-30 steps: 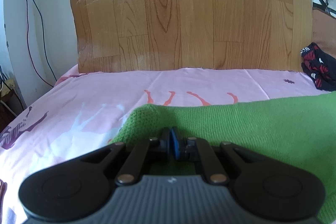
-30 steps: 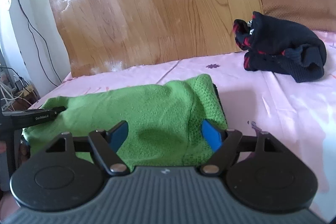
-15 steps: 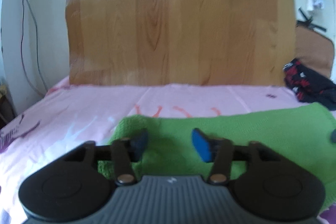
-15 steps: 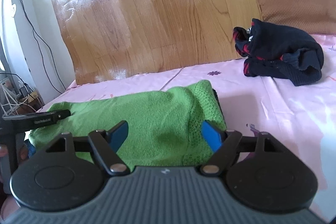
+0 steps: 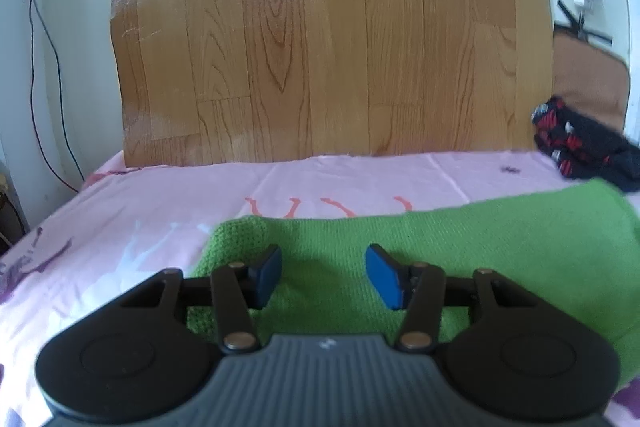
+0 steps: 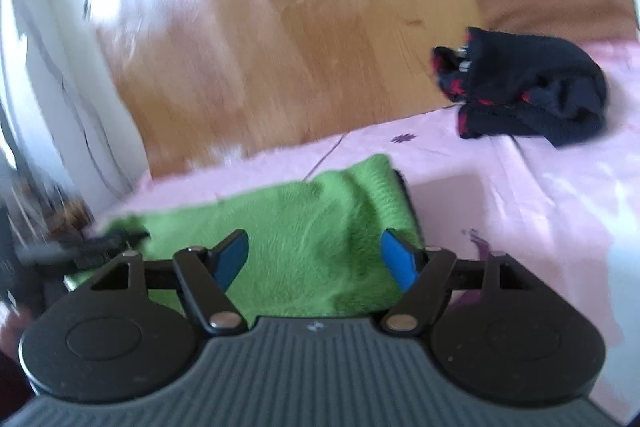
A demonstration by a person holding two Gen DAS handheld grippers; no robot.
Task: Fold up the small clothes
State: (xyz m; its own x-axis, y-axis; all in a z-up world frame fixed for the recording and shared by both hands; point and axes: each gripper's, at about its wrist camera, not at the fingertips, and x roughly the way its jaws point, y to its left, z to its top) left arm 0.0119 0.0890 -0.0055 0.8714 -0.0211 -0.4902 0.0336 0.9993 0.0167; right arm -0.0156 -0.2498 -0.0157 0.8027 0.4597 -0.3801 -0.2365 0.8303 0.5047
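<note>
Over the folded green garment point(image 5: 460, 247), left gripper point(image 5: 324, 277) and right gripper point(image 6: 316, 259) gape wide, holding nothing.

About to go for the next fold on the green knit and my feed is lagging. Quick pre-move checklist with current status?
1. Left gripper open, nothing held: ok.
2. Right gripper open, nothing held: ok.
3. Green knit garment lies on the pink sheet, under both grippers: ok.
4. Garment's folded edges lined up: cannot tell, near side is hidden.
5. Dark red-patterned garment lies apart from the green one: ok.
6. Right wrist view sharp enough to aim: not ok, blurred.
</note>
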